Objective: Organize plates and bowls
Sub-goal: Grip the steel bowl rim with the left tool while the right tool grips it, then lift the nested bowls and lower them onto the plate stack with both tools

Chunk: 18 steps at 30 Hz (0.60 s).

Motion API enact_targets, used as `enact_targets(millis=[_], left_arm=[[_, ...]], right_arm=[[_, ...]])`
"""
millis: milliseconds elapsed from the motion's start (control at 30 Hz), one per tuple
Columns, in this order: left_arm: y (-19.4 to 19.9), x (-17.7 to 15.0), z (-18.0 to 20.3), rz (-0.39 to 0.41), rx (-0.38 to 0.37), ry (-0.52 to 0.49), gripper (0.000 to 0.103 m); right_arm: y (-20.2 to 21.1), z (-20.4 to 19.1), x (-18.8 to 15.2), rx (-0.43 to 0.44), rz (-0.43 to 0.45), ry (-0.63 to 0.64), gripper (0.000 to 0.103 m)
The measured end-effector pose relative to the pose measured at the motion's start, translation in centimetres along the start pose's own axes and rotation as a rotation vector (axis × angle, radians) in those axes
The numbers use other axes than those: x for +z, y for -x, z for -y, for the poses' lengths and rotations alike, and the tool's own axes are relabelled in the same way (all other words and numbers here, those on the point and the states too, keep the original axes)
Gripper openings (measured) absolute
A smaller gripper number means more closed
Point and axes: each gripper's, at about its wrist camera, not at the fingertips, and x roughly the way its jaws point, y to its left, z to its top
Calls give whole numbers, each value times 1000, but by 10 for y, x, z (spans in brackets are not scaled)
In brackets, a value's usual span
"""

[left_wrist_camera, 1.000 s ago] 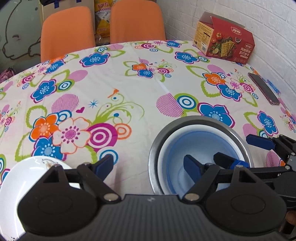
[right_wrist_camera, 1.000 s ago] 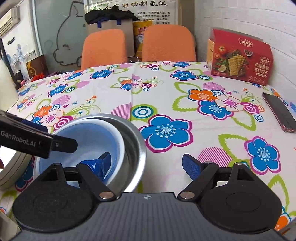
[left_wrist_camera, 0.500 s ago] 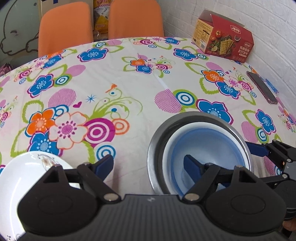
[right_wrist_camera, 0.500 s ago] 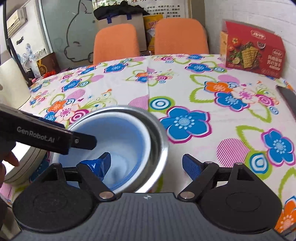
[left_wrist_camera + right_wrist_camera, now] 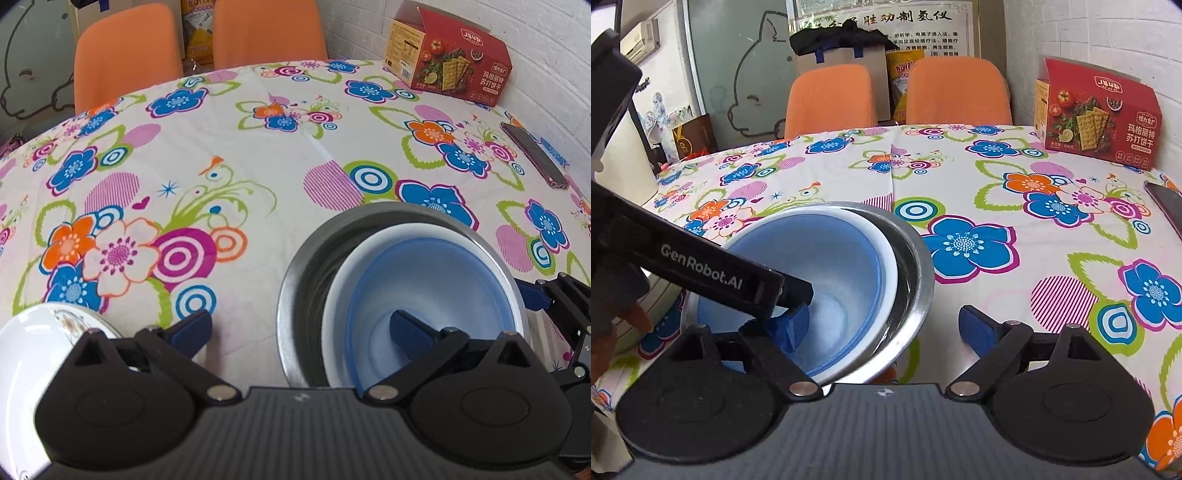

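- While both tools straddle the steel bowl (image 5: 295,295), left gripper (image 5: 301,325) stands spread, one finger inside the blue bowl (image 5: 443,280).
- Right gripper (image 5: 882,328) likewise spread, grasping nothing.

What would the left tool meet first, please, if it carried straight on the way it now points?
Probably the blue bowl: the left tool straddles the near rims of the nested bowls, one finger already inside, so that finger should meet the bowl's inner wall, though depth is unclear.

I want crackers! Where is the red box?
The red box stands at the table's far right edge by the brick wall, beyond the phone.
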Motion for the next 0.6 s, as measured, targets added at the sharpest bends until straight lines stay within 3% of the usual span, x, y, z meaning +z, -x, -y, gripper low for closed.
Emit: enact_targets(millis=[133, 333, 467, 533, 567, 600], left_arm=[[-1, 0, 0, 2, -4, -3, 102], [-1, -2, 6, 5, -12, -29, 102], [-2, -2, 4, 18, -13, -15, 100], [0, -3, 1, 27, -31, 7, 91], [3, -2, 2, 47, -26, 0, 78], [5, -1, 3, 50, -53, -2, 59]], right_arm=[[0, -1, 3, -10, -21, -5, 75], [6, 3, -3, -22, 15, -57, 75], [8, -3, -5, -20, 61, -8, 68], [6, -9, -4, 6, 63, 16, 65], [4, -11, -2, 24, 61, 8, 60], [3, -14, 0, 27, 57, 6, 60]])
